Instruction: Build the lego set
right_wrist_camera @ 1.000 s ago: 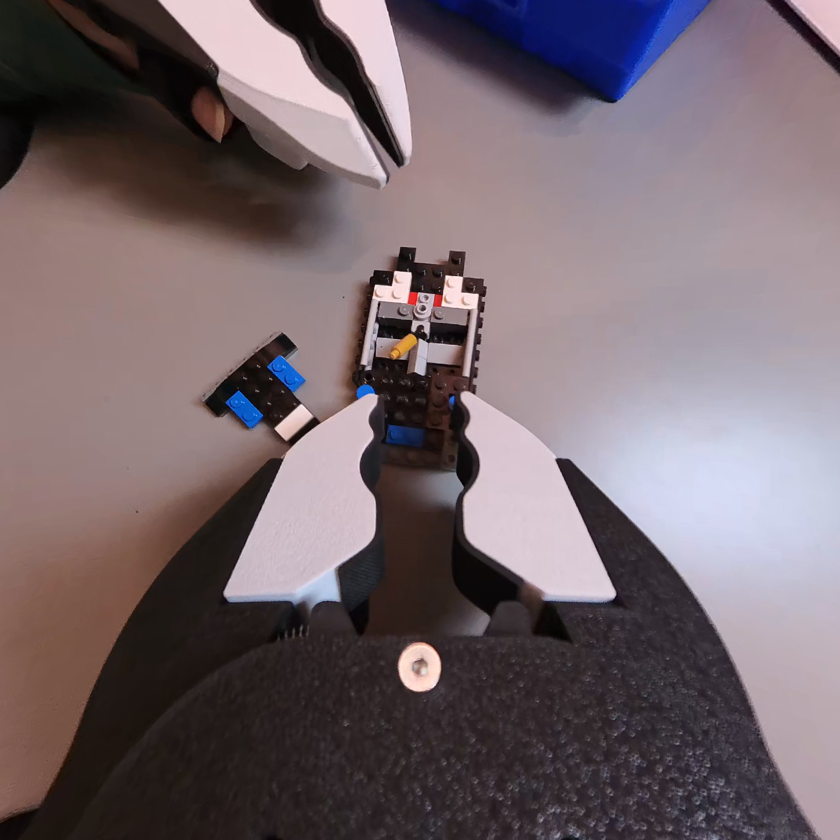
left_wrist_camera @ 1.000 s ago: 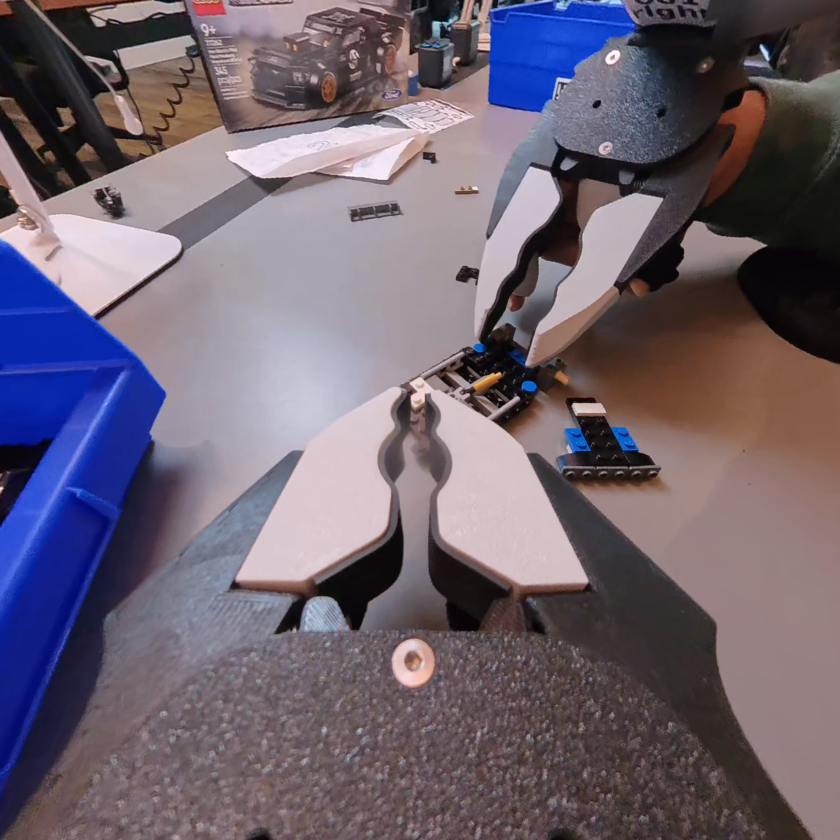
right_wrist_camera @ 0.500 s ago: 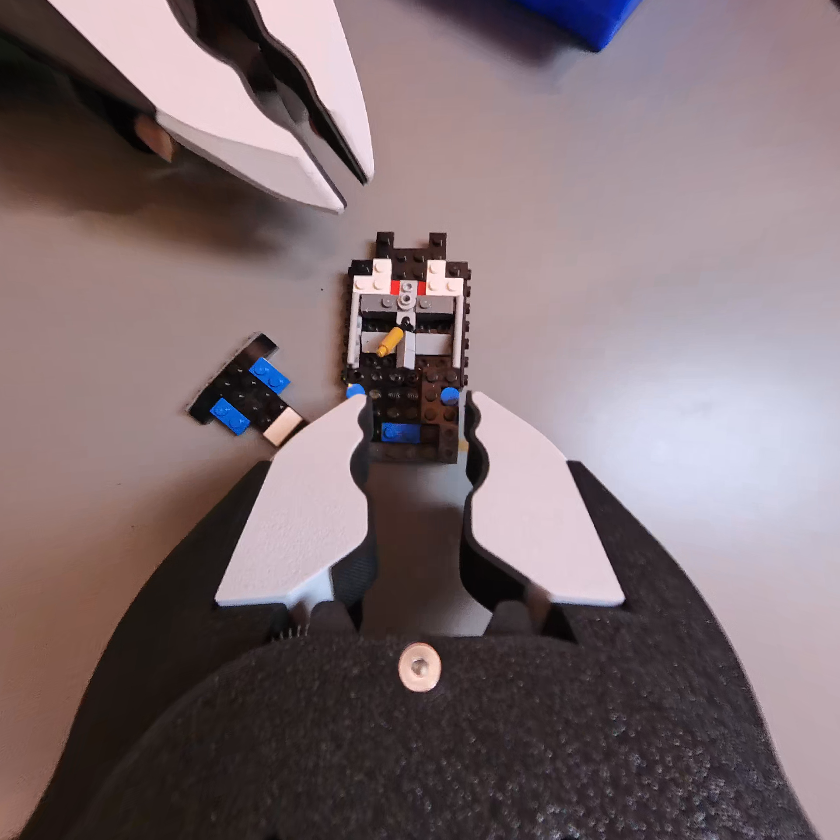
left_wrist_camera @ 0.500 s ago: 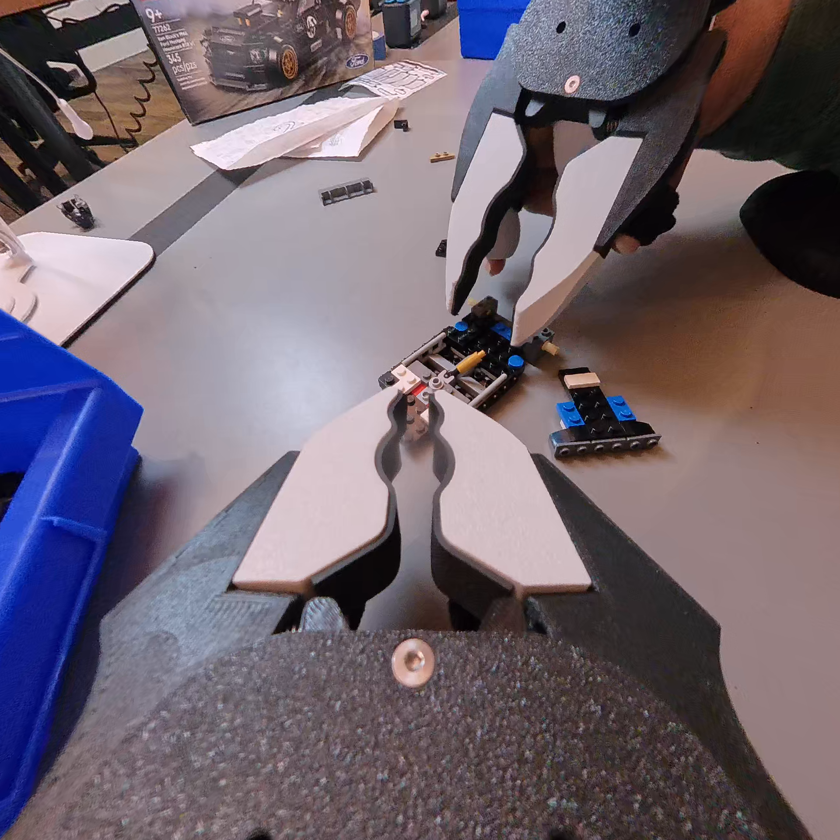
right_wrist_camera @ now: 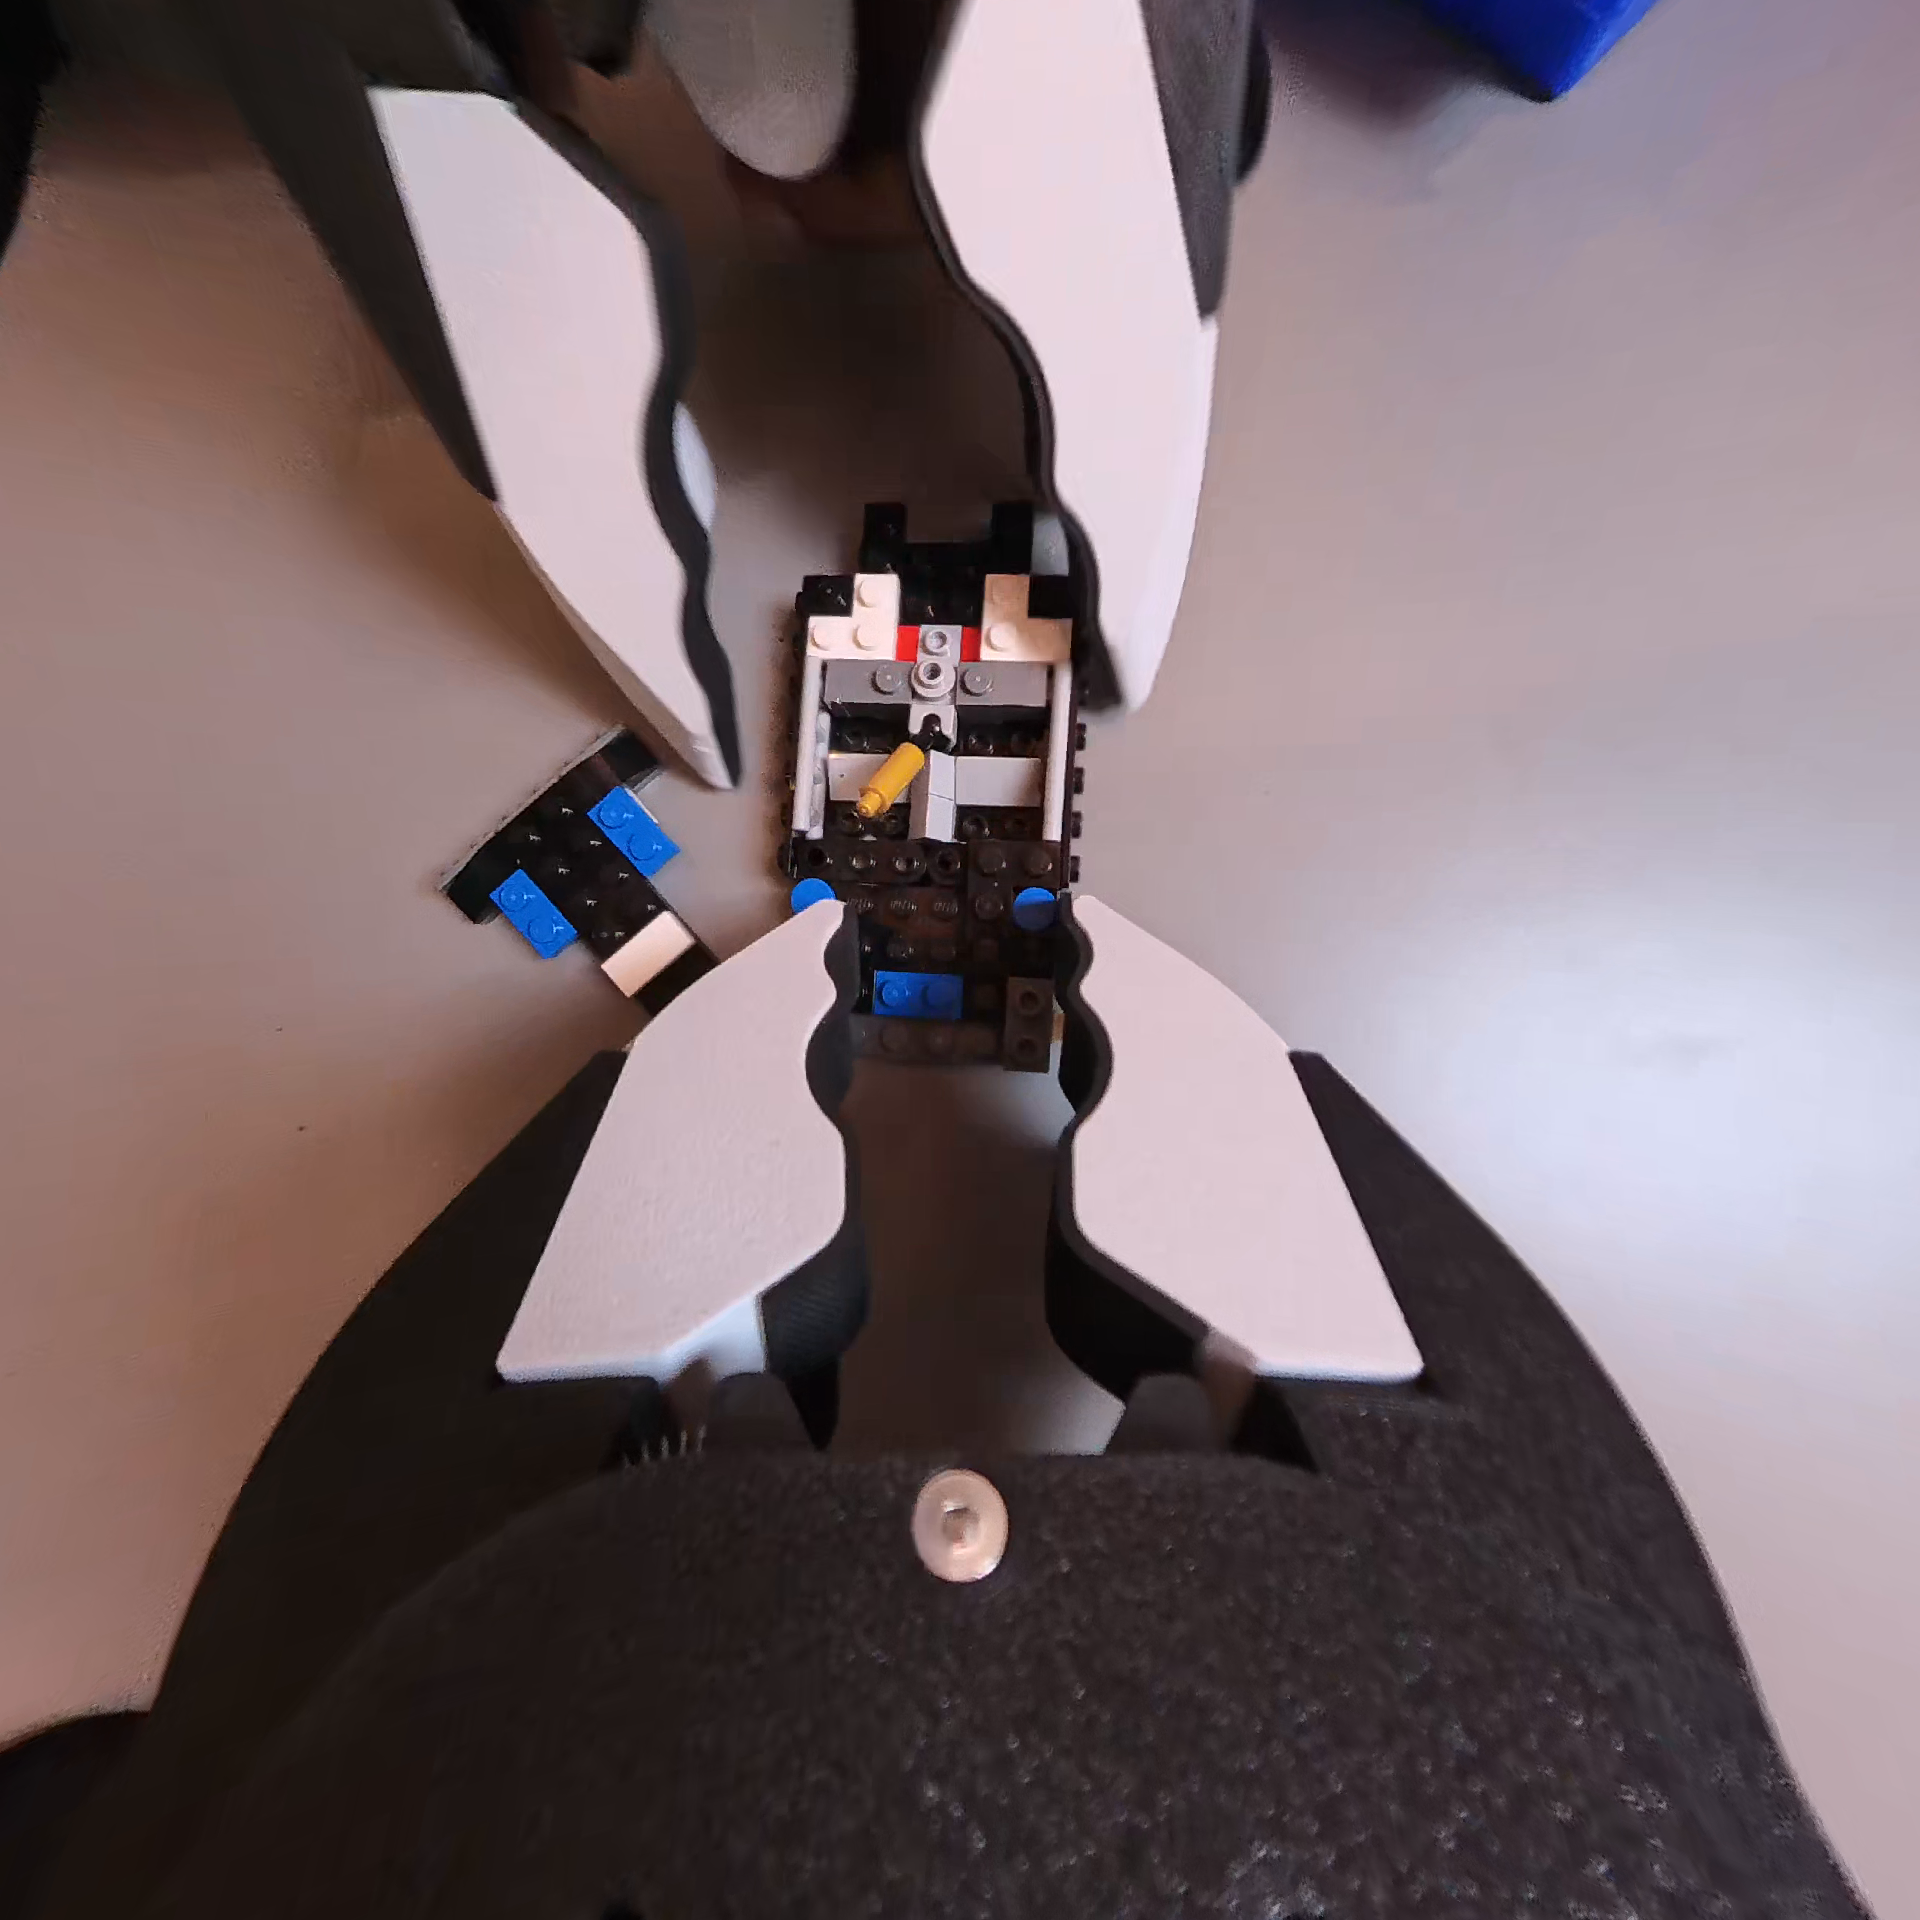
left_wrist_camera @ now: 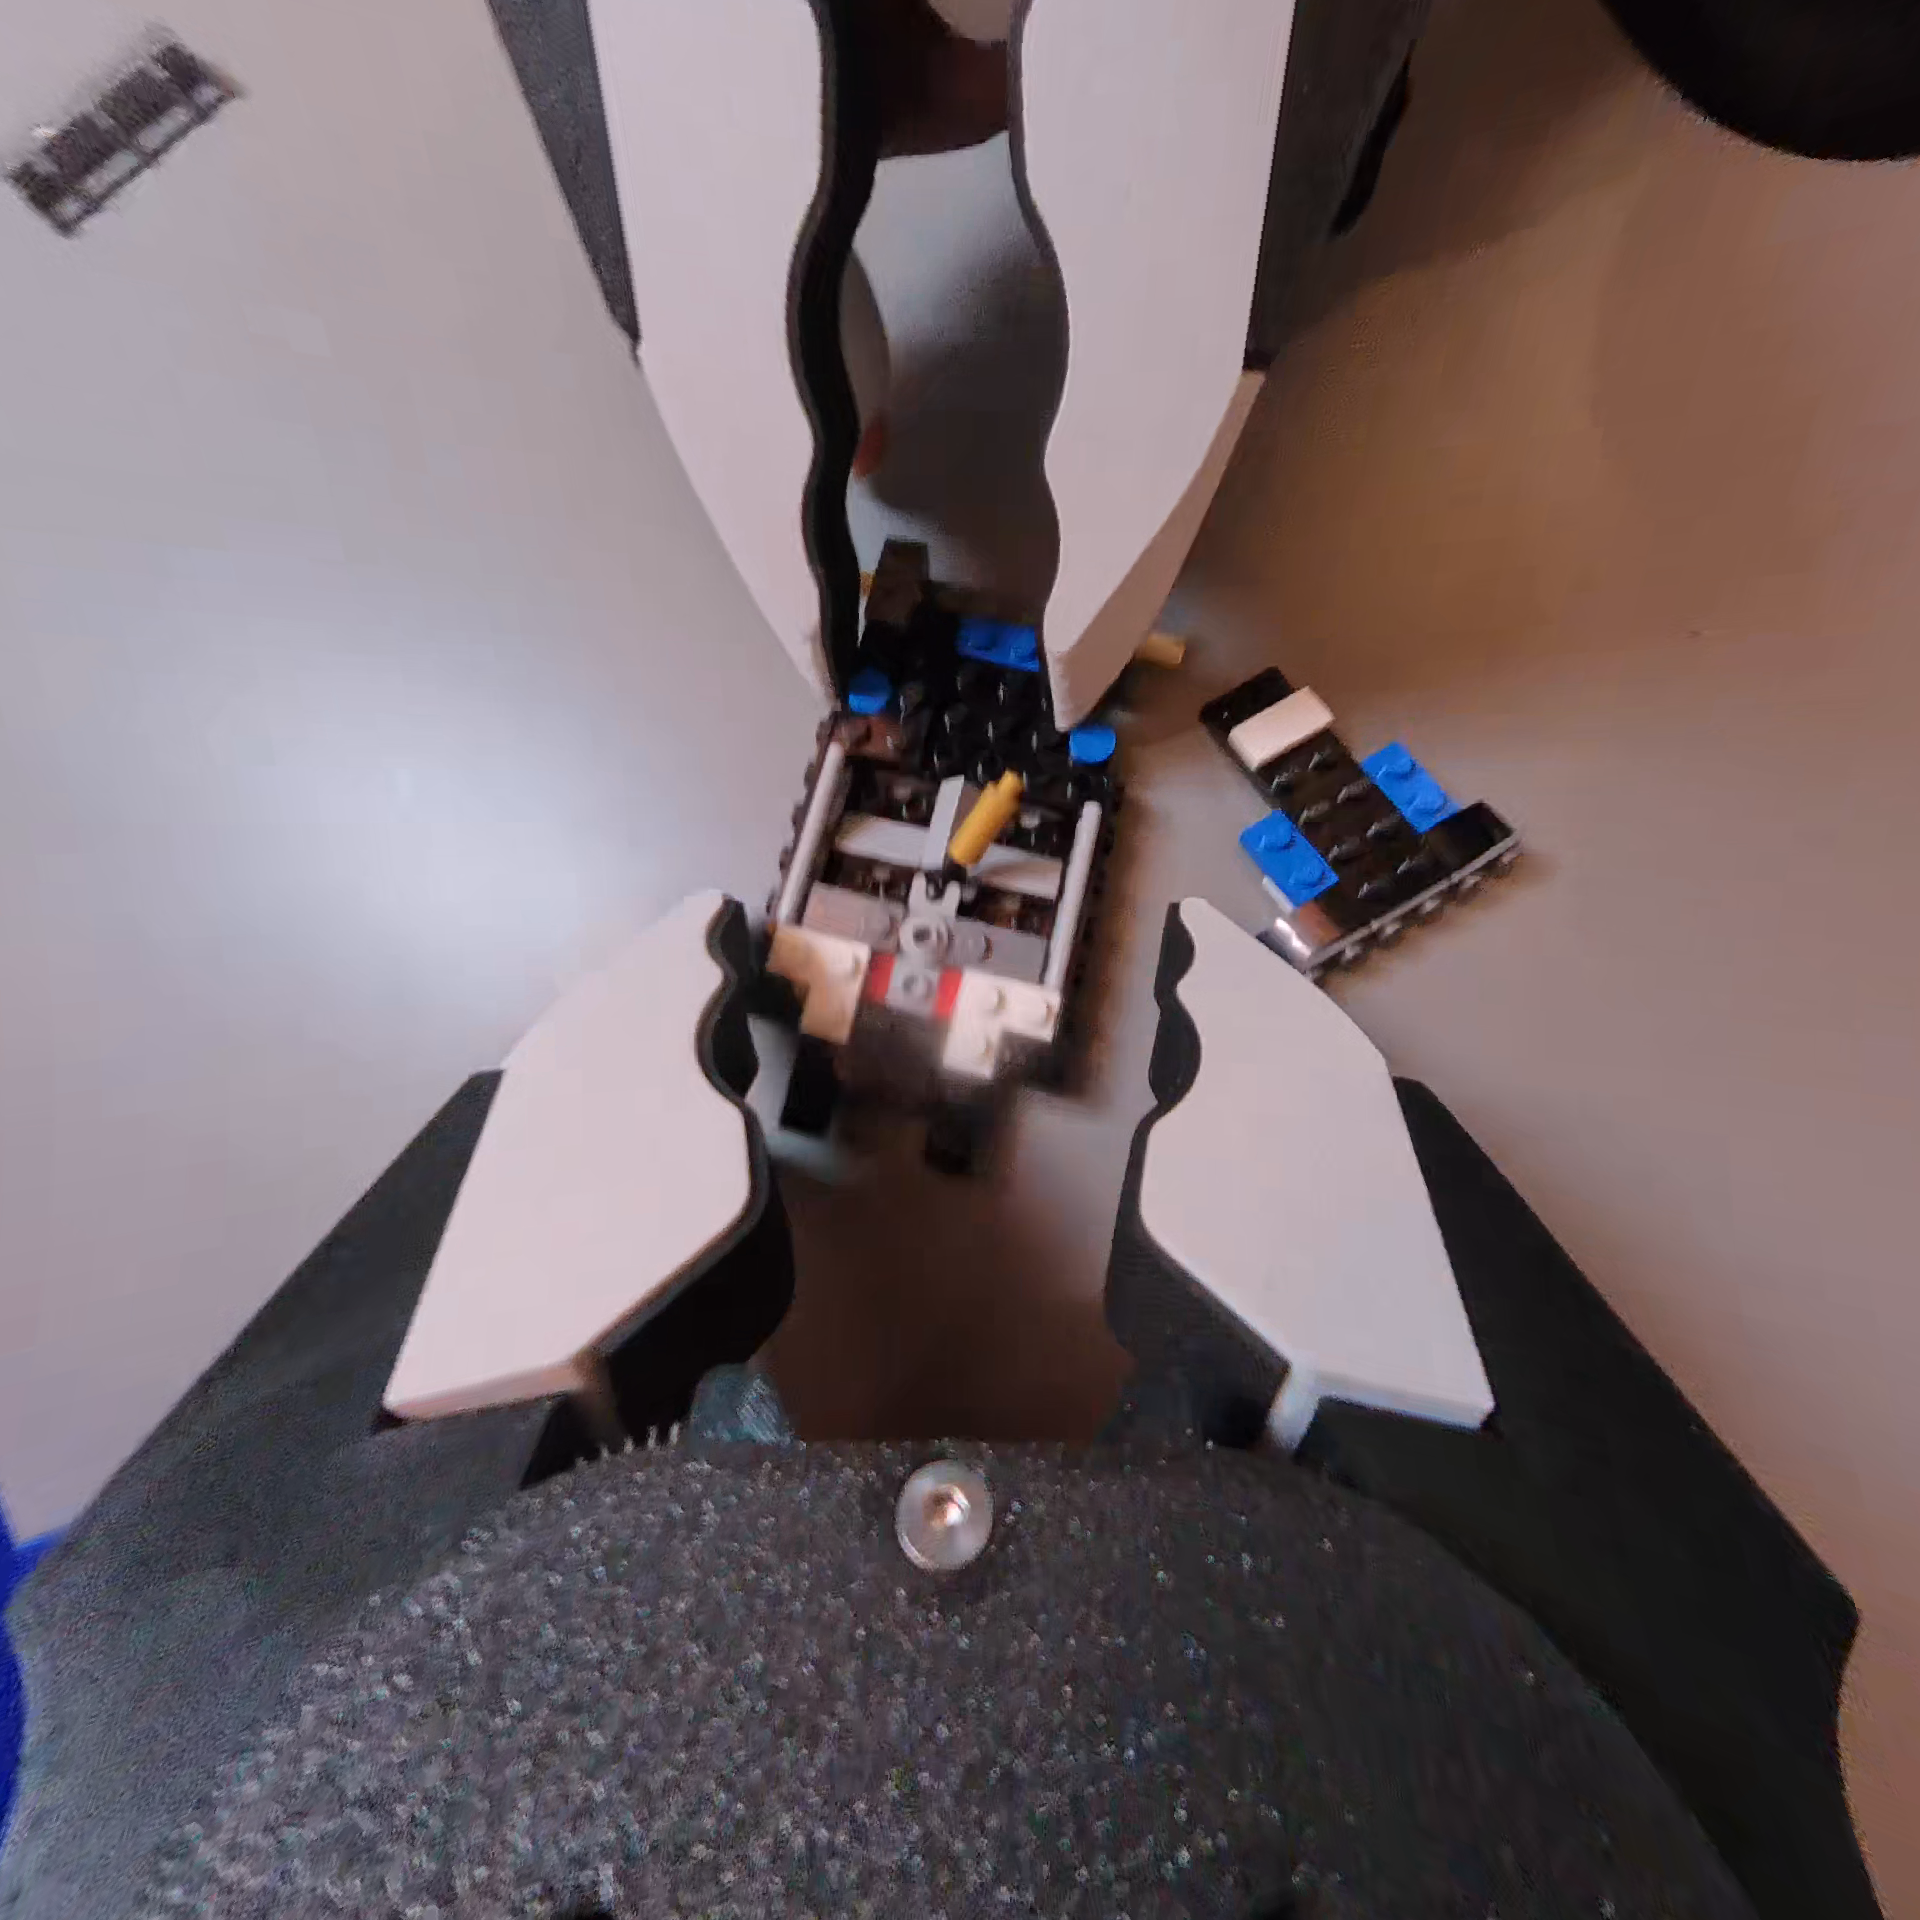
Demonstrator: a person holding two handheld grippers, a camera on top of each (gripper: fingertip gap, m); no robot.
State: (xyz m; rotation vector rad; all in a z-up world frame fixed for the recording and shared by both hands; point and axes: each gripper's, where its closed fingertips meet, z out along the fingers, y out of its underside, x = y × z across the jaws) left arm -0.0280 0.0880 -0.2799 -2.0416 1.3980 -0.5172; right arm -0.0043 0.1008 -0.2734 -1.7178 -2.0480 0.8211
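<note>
Left wrist view: left gripper (left_wrist_camera: 951, 914) fingers are spreading wide, straddling the white end of the black-and-white brick chassis (left_wrist_camera: 940, 862) on the grey desk (left_wrist_camera: 312, 623), holding nothing. Right wrist view: right gripper (right_wrist_camera: 951, 914) fingers are sitting against the chassis's black end, seemingly bracing it; a small black-and-blue brick plate (right_wrist_camera: 582, 873) is lying beside.

Flat black brick chassis (right_wrist_camera: 935, 790) between both jaws.

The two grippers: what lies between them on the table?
The larger brick assembly lies between the left gripper and the right gripper, each straddling one end. Both wrist views show it. The smaller brick plate lies off to the side.
</note>
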